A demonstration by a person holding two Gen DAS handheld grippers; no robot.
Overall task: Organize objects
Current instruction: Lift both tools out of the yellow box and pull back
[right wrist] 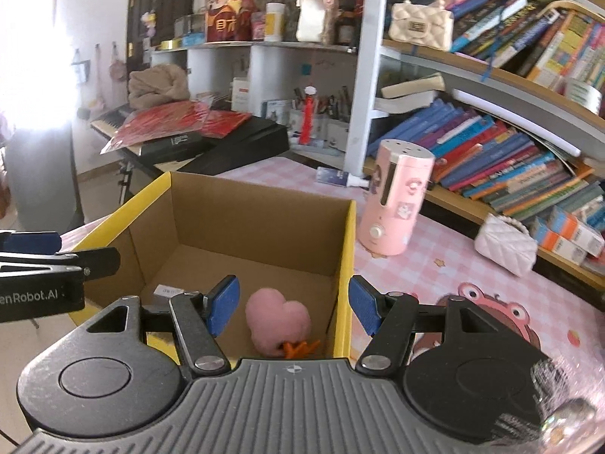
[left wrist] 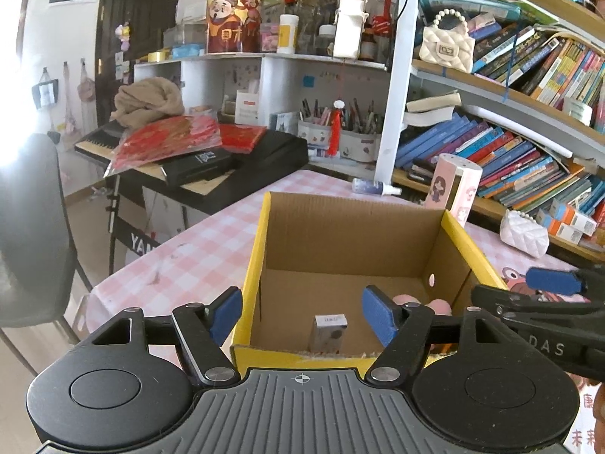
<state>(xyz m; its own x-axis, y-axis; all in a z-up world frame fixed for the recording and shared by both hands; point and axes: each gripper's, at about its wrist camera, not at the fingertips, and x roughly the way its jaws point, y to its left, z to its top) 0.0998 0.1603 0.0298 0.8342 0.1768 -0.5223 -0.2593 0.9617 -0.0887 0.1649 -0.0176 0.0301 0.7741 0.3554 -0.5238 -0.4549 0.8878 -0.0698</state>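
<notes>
An open cardboard box point(left wrist: 351, 234) with yellow outer walls stands on the pink checked table; the right wrist view shows its inside too point(right wrist: 242, 223). A small grey-white carton point(left wrist: 328, 332) stands on the box floor near the front wall. A pink plush heart with orange bits point(right wrist: 278, 323) lies on the box floor at the front right. My left gripper point(left wrist: 302, 316) hovers over the box's near edge, open and holding nothing. My right gripper point(right wrist: 290, 304) is open above the plush, touching nothing, its right finger outside the box wall. Each gripper shows at the edge of the other's view.
A pink cylindrical appliance point(right wrist: 397, 196) stands right of the box. A white quilted purse point(right wrist: 504, 244) and a small spray bottle point(right wrist: 340, 178) lie near the bookshelf point(right wrist: 491, 143). A keyboard with red packets point(left wrist: 189, 151) sits beyond the table, a dark chair point(left wrist: 34, 234) at the left.
</notes>
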